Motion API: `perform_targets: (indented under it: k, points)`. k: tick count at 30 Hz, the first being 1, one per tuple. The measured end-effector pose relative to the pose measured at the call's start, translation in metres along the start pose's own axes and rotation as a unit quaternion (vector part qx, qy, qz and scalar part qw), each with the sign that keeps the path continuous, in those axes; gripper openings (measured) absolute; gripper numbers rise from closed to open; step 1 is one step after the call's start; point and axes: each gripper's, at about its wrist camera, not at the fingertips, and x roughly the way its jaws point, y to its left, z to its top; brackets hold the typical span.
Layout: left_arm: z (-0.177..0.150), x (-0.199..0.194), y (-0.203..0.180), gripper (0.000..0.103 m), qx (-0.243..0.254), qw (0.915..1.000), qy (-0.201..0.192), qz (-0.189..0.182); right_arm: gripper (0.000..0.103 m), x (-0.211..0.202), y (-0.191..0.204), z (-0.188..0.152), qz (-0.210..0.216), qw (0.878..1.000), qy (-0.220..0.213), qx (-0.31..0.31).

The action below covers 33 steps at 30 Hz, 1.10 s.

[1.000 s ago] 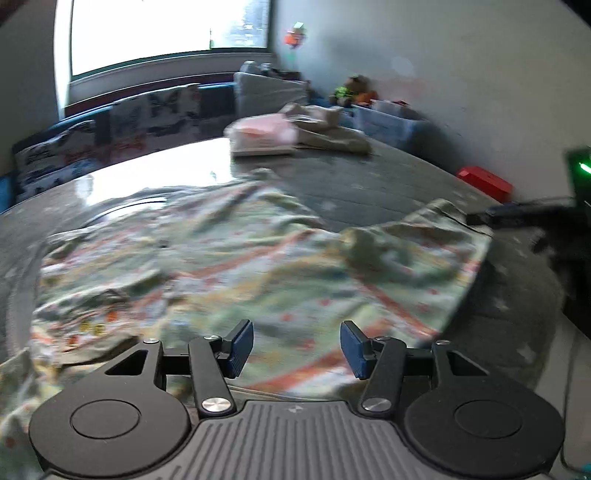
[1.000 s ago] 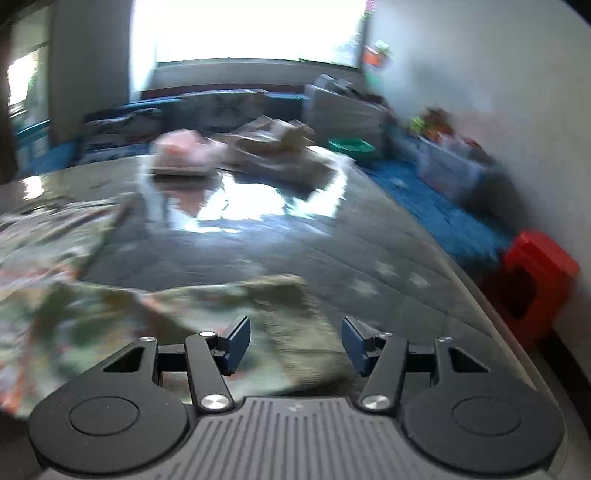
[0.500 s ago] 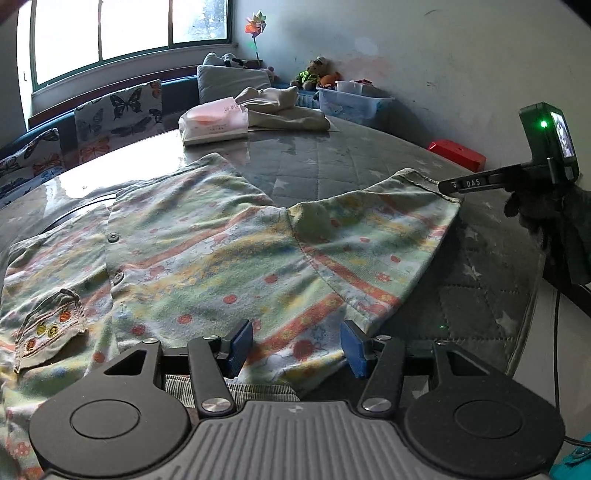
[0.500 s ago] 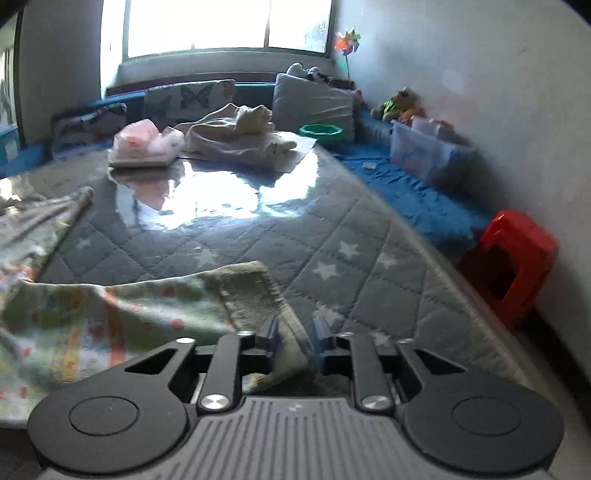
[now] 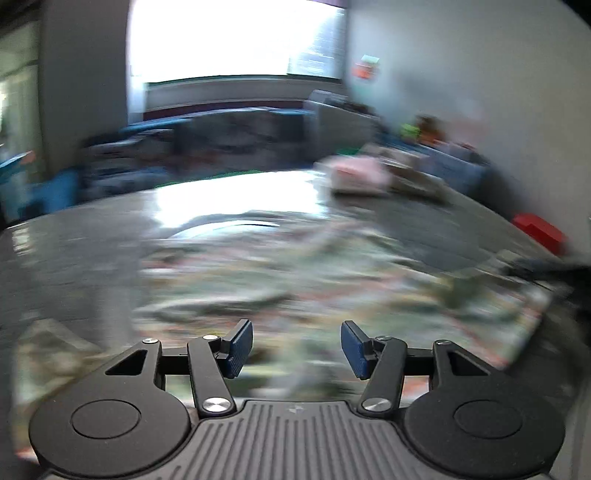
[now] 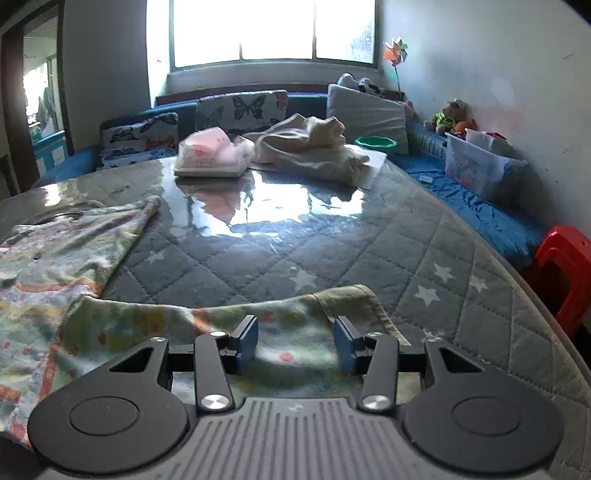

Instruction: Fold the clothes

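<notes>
— Grey quilted table cover (image 6: 332, 251) with white stars, glossy where the window (image 6: 273, 29) reflects off it. That is the surface. Where is the garment on it?

— The patterned shirt (image 6: 55, 266) lies spread across the near left part of that cover, pale green with orange stripes and dots. One sleeve (image 6: 295, 314) reaches right along the near edge, with its hem just beyond the right gripper (image 6: 295, 341).

— And that gripper's state?

— Released. Its blue pads (image 6: 249, 341) stand well apart, one to each side above the sleeve cloth, gripping nothing.

— The other tool?

— The left gripper (image 5: 296, 347) is spread wide too, hanging over the shirt (image 5: 295, 280) with nothing between its pads (image 5: 238, 347). That view is badly smeared, so I cannot tell folds or buttons there.

— What lies farther from the shirt?

— Across the cover, on its far side, a folded pink-and-white bundle (image 6: 210, 155) sits beside a loose cream garment (image 6: 310, 151); the two touch. A green bowl (image 6: 375, 141) shows just behind the cream one. Beyond those, butterfly cushions (image 6: 240, 110) and a grey pillow (image 6: 365, 110) line a blue bench under the window.

— And off to the right of the shirt?

— A clear storage bin (image 6: 476, 166) against the wall, a teddy bear (image 6: 447, 116) behind it, a pinwheel (image 6: 395, 50) above, and a red stool (image 6: 565, 266) past the cover's right edge.
</notes>
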Motion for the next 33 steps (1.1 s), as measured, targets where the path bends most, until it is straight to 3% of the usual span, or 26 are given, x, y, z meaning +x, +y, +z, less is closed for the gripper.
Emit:
perform_targets:
  k: [3, 7, 10, 14, 19, 23, 26, 31, 33]
  points:
    - [-0.002, 0.002, 0.042, 0.055, -0.025, 0.9965, 0.005, 0.08, 0.054, 0.002, 0.003, -0.002, 0.002, 1.0, -0.002, 0.001]
    - [-0.01, 0.008, 0.081, 0.055, -0.035, 0.9871, 0.02, 0.155, 0.061, 0.004, 0.005, -0.004, 0.002, 1.0, -0.005, 0.001]
    - [-0.017, 0.016, 0.099, 0.053, -0.04, 0.9837, 0.036, 0.171, 0.069, 0.005, 0.008, -0.006, 0.003, 1.0, -0.006, 0.0]
    - [-0.029, 0.027, 0.107, 0.049, -0.038, 0.9836, 0.056, 0.167, 0.077, 0.006, 0.01, -0.006, 0.007, 1.0, -0.004, -0.005]
    - [-0.03, 0.027, 0.116, 0.022, -0.055, 0.9849, 0.046, 0.158, 0.082, 0.006, 0.011, -0.007, 0.009, 1.0, -0.001, -0.007]
    - [-0.028, 0.012, 0.131, 0.01, -0.095, 0.982, 0.022, 0.161, 0.085, 0.006, 0.012, -0.006, 0.011, 1.0, 0.0, -0.007]
    - [-0.029, -0.007, 0.147, 0.007, -0.142, 0.9719, -0.006, 0.188, 0.085, 0.006, 0.012, -0.007, 0.01, 1.0, 0.0, -0.008]
    - [-0.04, -0.035, 0.175, 0.006, -0.198, 0.9464, -0.026, 0.254, 0.087, 0.006, 0.012, -0.007, 0.012, 1.0, 0.0, -0.006]
    - [-0.047, -0.044, 0.184, 0.006, -0.207, 0.9353, -0.023, 0.286, 0.098, 0.007, 0.012, -0.007, 0.014, 1.0, 0.002, -0.008]
